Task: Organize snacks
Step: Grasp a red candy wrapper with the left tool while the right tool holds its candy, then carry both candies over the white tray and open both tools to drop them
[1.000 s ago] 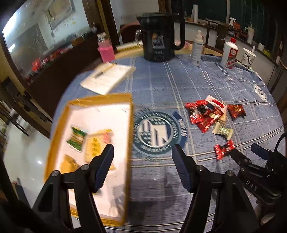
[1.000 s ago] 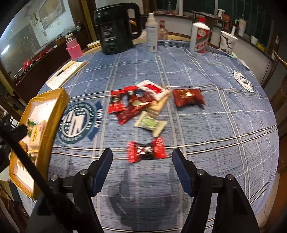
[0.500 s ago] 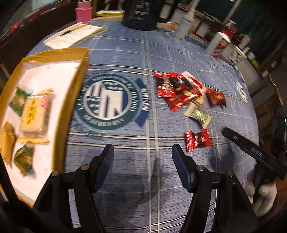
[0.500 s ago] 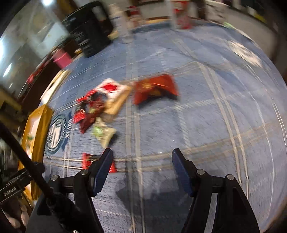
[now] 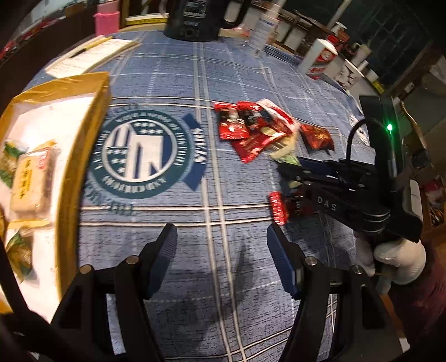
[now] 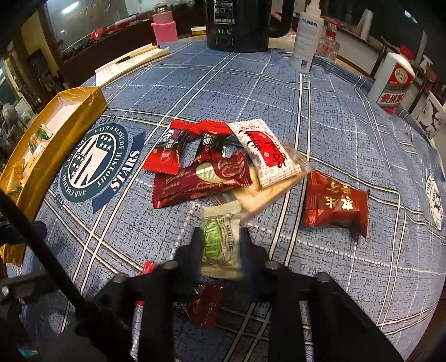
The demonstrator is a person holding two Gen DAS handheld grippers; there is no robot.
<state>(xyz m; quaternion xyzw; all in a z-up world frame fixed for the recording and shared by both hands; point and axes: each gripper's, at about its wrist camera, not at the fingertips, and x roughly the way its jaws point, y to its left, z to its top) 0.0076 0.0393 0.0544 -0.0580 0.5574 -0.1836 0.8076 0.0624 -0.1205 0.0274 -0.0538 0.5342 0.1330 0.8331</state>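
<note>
A pile of wrapped snacks (image 6: 200,178) lies on the blue checked tablecloth, right of a gold box (image 6: 80,103) that holds several packets. My right gripper (image 6: 220,232) is closing, its fingers pressed against both sides of a green-and-white packet (image 6: 221,250) at the pile's near edge. A red twist-wrapped candy (image 6: 206,306) lies under that gripper. In the left wrist view my left gripper (image 5: 221,250) hangs open over bare cloth, between the gold box (image 5: 69,172) and the red candy (image 5: 278,207), with nothing between its fingers. The right gripper (image 5: 290,170) reaches in from the right.
A dark red packet (image 6: 334,208) lies apart, right of the pile. At the back stand a black kettle (image 6: 237,25), a spray bottle (image 6: 306,39), a white-and-red bottle (image 6: 393,83), a pink cup (image 6: 164,27) and a notepad (image 6: 131,64). A gloved hand (image 5: 395,259) holds the right gripper.
The right gripper dropped onto the near edge of the pile and closed around the green-and-white packet. The left gripper tilted down and shifted from the gold box to the cloth.
</note>
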